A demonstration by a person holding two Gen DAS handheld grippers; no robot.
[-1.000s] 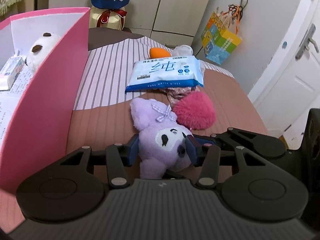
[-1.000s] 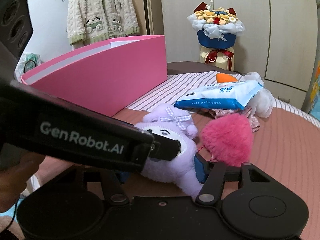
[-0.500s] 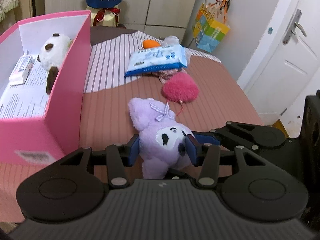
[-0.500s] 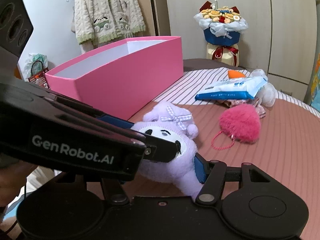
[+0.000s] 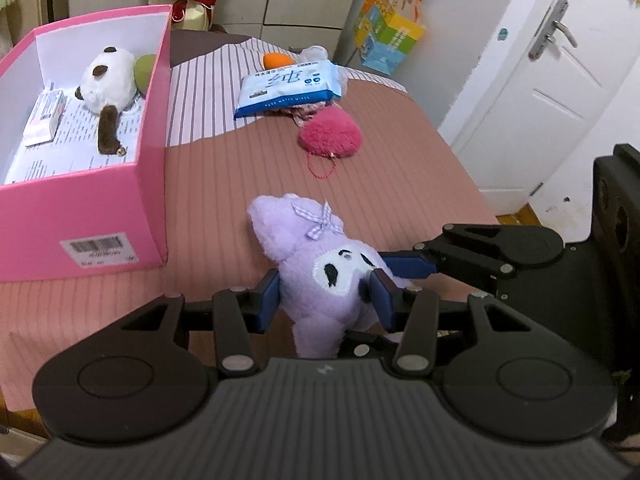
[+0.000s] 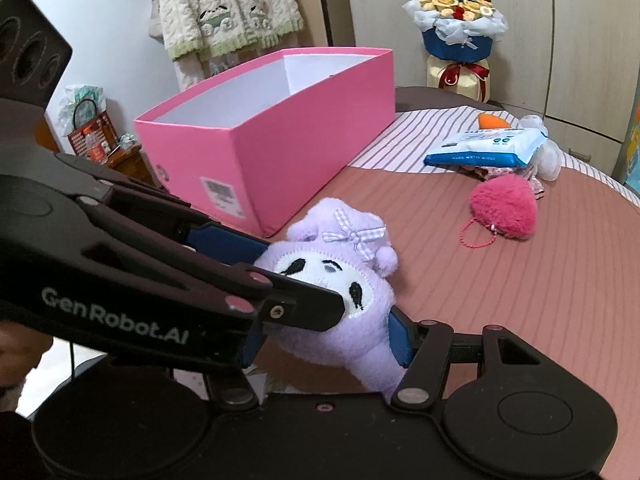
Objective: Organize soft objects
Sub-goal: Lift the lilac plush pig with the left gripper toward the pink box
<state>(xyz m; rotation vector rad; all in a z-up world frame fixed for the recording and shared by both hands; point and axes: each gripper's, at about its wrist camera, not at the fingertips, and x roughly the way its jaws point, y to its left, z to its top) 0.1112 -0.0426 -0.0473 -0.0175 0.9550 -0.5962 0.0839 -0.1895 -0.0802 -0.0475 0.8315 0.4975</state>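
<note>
Here, purple plush (image 5: pixel 336 280) pinched between both left gripper (image 5: pixel 326 300) and right gripper (image 6: pixel 326 338) pads.

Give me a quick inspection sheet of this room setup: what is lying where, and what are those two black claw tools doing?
Surface: bed with a pink and striped cover.
Job's things: purple plush held up between both tools; pink box holds a panda plush and a small packet; fluffy pink heart lies loose on the bed.
Clutter: wipes pack, an orange item behind it.
Grippers: left gripper and right gripper both have their jaws closed on the purple plush.
Cables: nothing seen.
Surroundings: wardrobe, white door, bouquet, hanging cardigan.
</note>
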